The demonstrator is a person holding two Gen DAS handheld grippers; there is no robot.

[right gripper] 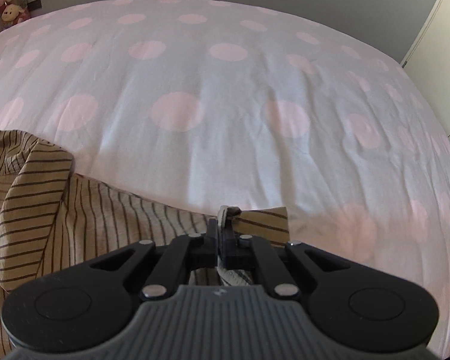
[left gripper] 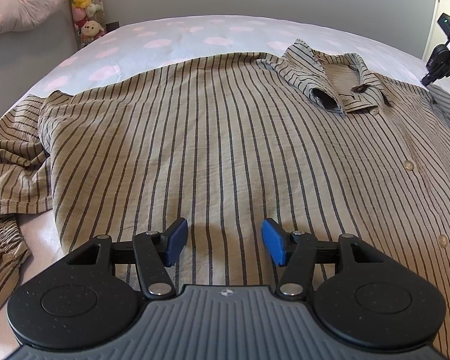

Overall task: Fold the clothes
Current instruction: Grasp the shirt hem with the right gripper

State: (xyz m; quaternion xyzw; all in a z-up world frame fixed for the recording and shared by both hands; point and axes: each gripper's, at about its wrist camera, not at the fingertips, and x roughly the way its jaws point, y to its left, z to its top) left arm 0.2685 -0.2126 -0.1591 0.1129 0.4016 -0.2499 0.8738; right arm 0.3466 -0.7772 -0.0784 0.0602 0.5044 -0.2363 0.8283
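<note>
A tan shirt with dark stripes (left gripper: 219,138) lies spread front-up on the bed, its collar (left gripper: 339,81) at the far right and its button placket running down the right side. My left gripper (left gripper: 223,244) is open and empty, hovering low over the shirt's near part, blue pads (left gripper: 177,244) wide apart. My right gripper (right gripper: 220,235) is shut on the shirt's edge (right gripper: 264,220), a pinched fold of striped cloth sticking out past the fingertips. The rest of the shirt (right gripper: 75,207) trails to its left. The right gripper also shows at the far right of the left wrist view (left gripper: 444,57).
The bed has a white sheet with pink dots (right gripper: 225,105). A pink pillow (left gripper: 21,3) and a column of plush toys (left gripper: 85,6) stand at the far left by the grey wall. A sleeve (left gripper: 12,150) and a gathered cuff (left gripper: 3,240) bunch at the left. A door (right gripper: 444,54) stands at the right.
</note>
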